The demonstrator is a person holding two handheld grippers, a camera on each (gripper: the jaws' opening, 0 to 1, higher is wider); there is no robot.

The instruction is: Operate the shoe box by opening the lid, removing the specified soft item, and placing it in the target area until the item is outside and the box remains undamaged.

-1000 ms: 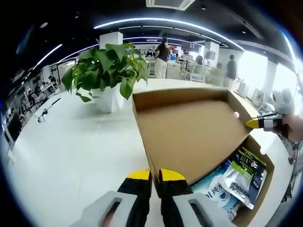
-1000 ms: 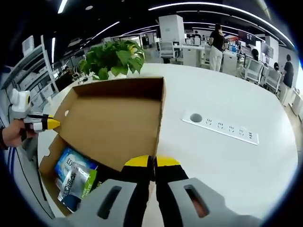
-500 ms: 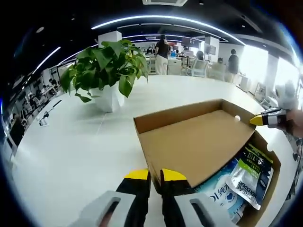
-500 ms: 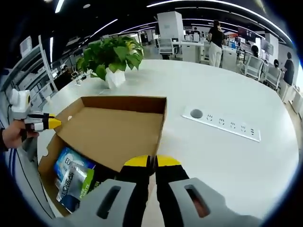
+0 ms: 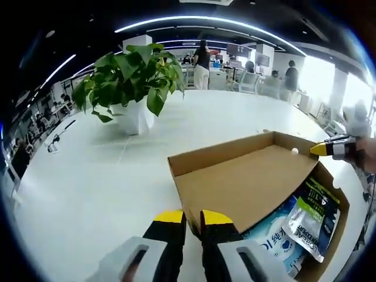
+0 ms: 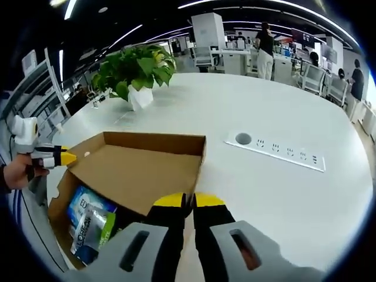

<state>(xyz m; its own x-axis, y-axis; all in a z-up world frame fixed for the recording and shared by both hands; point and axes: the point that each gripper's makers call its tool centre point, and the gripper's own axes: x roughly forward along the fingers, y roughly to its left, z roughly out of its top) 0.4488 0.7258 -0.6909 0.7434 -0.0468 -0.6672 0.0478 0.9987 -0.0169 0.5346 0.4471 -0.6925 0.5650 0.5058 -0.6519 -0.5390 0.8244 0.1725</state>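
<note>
An open brown cardboard shoe box (image 5: 332,235) (image 6: 59,202) stands on the white table. Its lid (image 5: 247,182) (image 6: 138,170) leans back with the inside face up. Inside the box lie a blue-and-white soft pack (image 5: 267,238) (image 6: 87,202) and a green-and-silver pouch (image 5: 308,214) (image 6: 91,230). My left gripper (image 5: 192,218) is shut on one near corner of the lid and shows in the right gripper view as a yellow-tipped left gripper (image 6: 56,157). My right gripper (image 6: 189,202) is shut on the other corner and enters the left gripper view as the right gripper (image 5: 329,148).
A potted green plant (image 5: 132,82) (image 6: 138,70) stands on the white table (image 5: 82,176) beyond the lid. A socket strip (image 6: 276,157) is set into the table to the right. People (image 5: 201,64) stand among desks far behind.
The lid has swung further back and now lies much flatter, its far edge lower. Both grippers kept their hold on its corners.
</note>
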